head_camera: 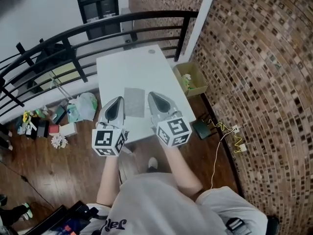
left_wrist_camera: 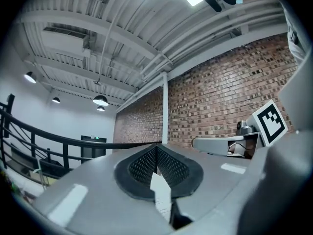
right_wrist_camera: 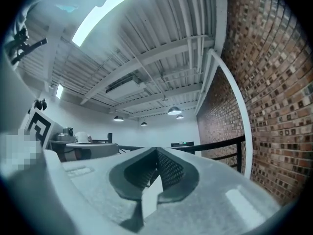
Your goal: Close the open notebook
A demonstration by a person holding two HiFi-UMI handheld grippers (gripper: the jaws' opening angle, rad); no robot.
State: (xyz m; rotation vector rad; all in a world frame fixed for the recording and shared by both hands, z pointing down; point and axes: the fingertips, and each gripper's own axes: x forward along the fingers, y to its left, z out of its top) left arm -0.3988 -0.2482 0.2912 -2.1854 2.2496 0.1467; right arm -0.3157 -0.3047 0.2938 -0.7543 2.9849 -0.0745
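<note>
A flat grey notebook (head_camera: pixel 134 102) lies on the white table (head_camera: pixel 132 67), toward its near edge. From here I cannot tell whether its cover is open. My left gripper (head_camera: pixel 119 100) is held level just left of the notebook and above the table. Its jaws are shut with nothing between them (left_wrist_camera: pixel 156 150). My right gripper (head_camera: pixel 150 95) is held level just right of the notebook, also shut and empty (right_wrist_camera: pixel 156 152). Neither gripper view shows the notebook; both look out over the table at the ceiling and walls.
A black curved railing (head_camera: pixel 73 33) runs behind the table. An open cardboard box (head_camera: pixel 191 78) stands at the table's right, a plastic bag (head_camera: pixel 84 105) and several small items (head_camera: pixel 44 124) on the floor at left. Cables (head_camera: pixel 226 129) lie near the brick wall (head_camera: pixel 264 82).
</note>
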